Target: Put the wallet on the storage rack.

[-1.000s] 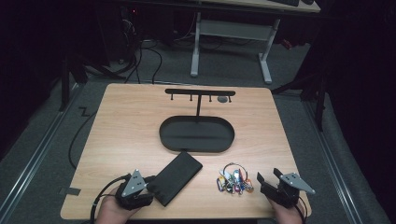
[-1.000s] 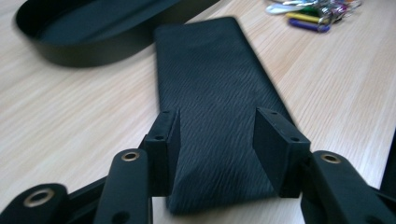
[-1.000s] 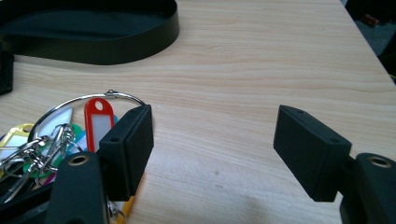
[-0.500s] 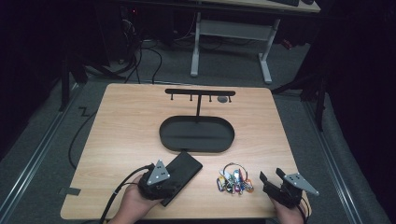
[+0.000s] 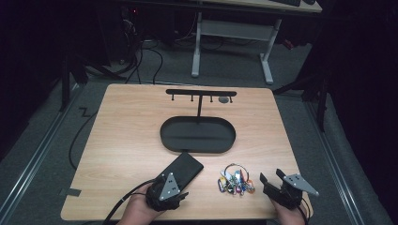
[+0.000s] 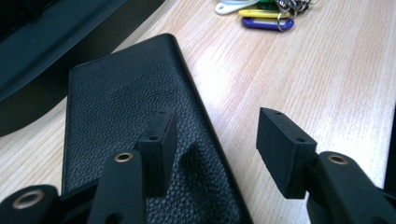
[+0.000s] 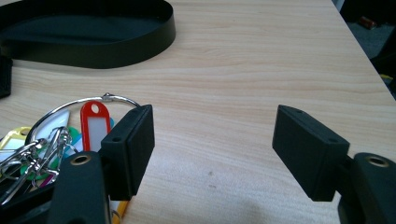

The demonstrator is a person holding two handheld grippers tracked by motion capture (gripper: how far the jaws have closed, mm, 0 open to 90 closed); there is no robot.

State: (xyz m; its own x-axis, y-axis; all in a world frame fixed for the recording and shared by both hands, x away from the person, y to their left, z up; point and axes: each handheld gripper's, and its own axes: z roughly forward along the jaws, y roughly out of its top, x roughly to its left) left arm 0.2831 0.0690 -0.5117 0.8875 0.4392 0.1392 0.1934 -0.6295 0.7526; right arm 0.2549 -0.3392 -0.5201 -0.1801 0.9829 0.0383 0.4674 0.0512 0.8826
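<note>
1. Black grained-leather wallet flat on the wooden table, near-left of centre, just near of the black oval tray; touching the tray or not: cannot tell.
2. Long axis diagonal: near end toward the near-left, far end toward the far-right, pointing at the tray.
3. Left gripper right at the wallet's near end, lined up roughly along that long axis. Clearly the nearer hand.
4. From the left gripper view: jaws wide apart, holding nothing. One jaw over the leather, the other over bare wood past the wallet's long right edge. So straddling that edge, not the full width.
5. Whether the jaw over the leather touches it: cannot tell.
6. Judgement: coming move hinges on that offset. Either pinch the near edge as is, or shift left to centre on the wallet first.
7. Key bunch with coloured tags right of the wallet, apart from it, on the near side.
8. Right gripper just right of the keys, jaws wide apart, empty; in the right gripper view key ring beside and behind the left jaw.
9. Black hook stand rising from the tray's far side.
</note>
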